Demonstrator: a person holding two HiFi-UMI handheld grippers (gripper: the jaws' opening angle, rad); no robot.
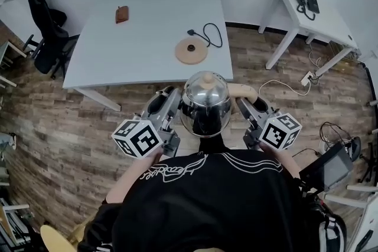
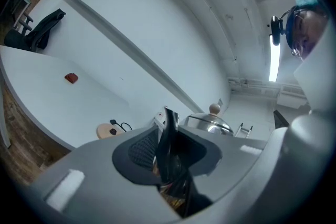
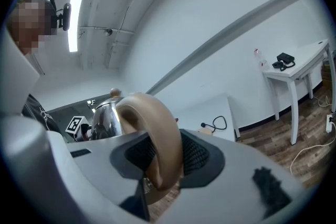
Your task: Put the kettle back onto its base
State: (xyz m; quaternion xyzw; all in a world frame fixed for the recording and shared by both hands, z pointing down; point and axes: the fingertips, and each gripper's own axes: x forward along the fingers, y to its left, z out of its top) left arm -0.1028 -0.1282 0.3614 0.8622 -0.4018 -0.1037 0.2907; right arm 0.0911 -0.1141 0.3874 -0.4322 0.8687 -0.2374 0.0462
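Kettle [image 1: 205,104] hangs in the air in front of the person's chest, over the wooden floor [image 1: 71,127] and short of the white bench [image 1: 147,15]. Its round base [image 1: 191,51] lies close to the bench's near edge, with a black cord [image 1: 211,34] looping off behind it. Kettle and base are well apart.

The right claw [image 3: 160,136] is closed on the tan looped handle [image 3: 152,113], whose thick band fills the gap between the ribbed pads. The left claw [image 2: 168,131] is clamped, fairly narrow, on a thin dark part at the kettle's opposite side; what that part is I cannot tell.

The body is a polished steel dome with a small wooden knob [image 1: 207,77] on top. It looks rigid and probably has some weight, more so if there is water inside, which cannot be seen. The curved, shiny steel would likely be slippery under the pads, so the handle seems the right place to bear the load: thick, matt and made for it. The thin dark part offers little surface and is better trusted for steadying than for lifting. Held at two side points, the kettle could tip about the line between them, so both claws should keep level. The base looks light and may slide if the kettle lands off-centre.
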